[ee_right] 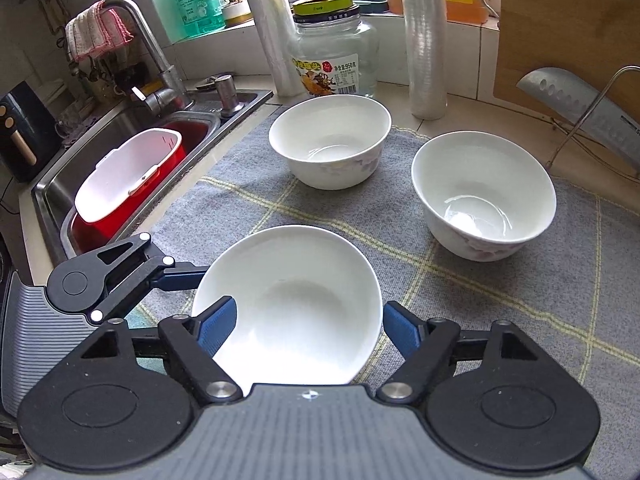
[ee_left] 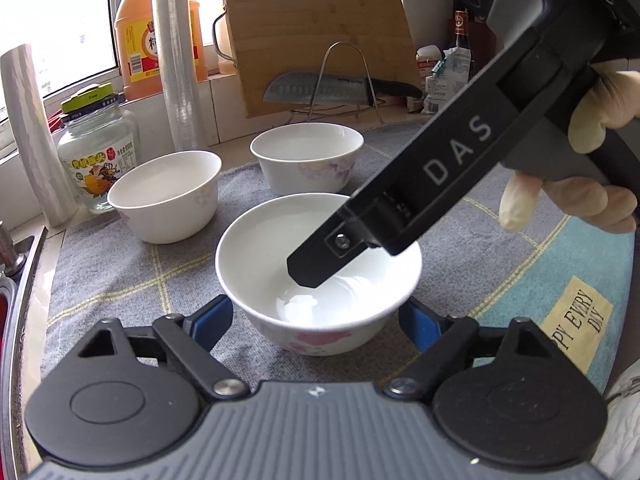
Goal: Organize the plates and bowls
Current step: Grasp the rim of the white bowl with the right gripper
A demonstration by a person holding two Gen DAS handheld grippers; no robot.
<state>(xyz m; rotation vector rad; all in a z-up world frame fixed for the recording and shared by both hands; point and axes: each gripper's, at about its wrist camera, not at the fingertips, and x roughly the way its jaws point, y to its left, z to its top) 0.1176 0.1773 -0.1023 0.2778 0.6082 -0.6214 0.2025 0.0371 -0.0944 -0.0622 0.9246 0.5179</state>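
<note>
Three white bowls with faint floral print stand on a grey checked cloth (ee_left: pixel 120 272). The near bowl (ee_left: pixel 276 248) sits between the blue pads (ee_left: pixel 214 324) of my left gripper (ee_left: pixel 316 316), which lie against its outer sides. In the right wrist view this bowl (ee_right: pixel 304 300) fills the foreground. My right gripper (ee_right: pixel 310 320) straddles its wall, with one pad inside and one outside to the right, neither clearly pressing. Seen from the left wrist, that black finger dips into the bowl. The other bowls (ee_right: pixel 332 140) (ee_right: pixel 480 196) stand apart behind it.
A sink with a red basin and white tub (ee_right: pixel 128 176) lies left of the cloth, below a faucet (ee_right: pixel 152 52). Behind the bowls stand a glass jar (ee_left: pixel 98 160), cling-film rolls (ee_left: pixel 176 56), an oil jug (ee_left: pixel 138 36), a cutting board (ee_left: pixel 320 36) and a racked knife (ee_left: pixel 320 88).
</note>
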